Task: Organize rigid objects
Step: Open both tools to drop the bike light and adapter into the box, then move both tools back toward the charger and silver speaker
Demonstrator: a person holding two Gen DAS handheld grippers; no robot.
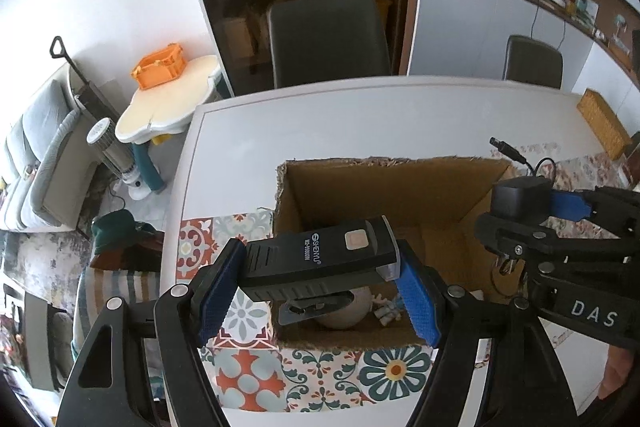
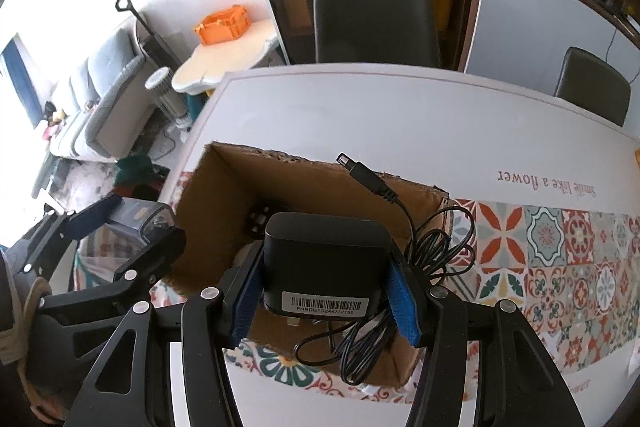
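An open cardboard box [image 1: 400, 187] stands on the patterned tablecloth [image 1: 248, 379]. My left gripper [image 1: 320, 287] is shut on a black SHENYU flashlight [image 1: 320, 255] and holds it above the box's near left edge. A pale round object [image 1: 352, 311] and a small white figure [image 1: 386, 309] lie inside the box. My right gripper [image 2: 326, 301] is shut on a black power adapter [image 2: 326, 259] above the box [image 2: 224, 187]; its cable [image 2: 424, 255] hangs tangled and its plug [image 2: 360, 173] sticks up. The right gripper also shows in the left wrist view [image 1: 520, 223], the left gripper in the right wrist view [image 2: 132, 227].
The white table [image 1: 360, 119] carries a woven box [image 1: 602, 121] at the far right. Two dark chairs [image 1: 328, 39] [image 1: 534, 61] stand behind it. A small cream side table [image 1: 168, 103] with an orange crate [image 1: 158, 67], a sofa [image 1: 36, 163] and a fan heater [image 1: 116, 151] are at the left.
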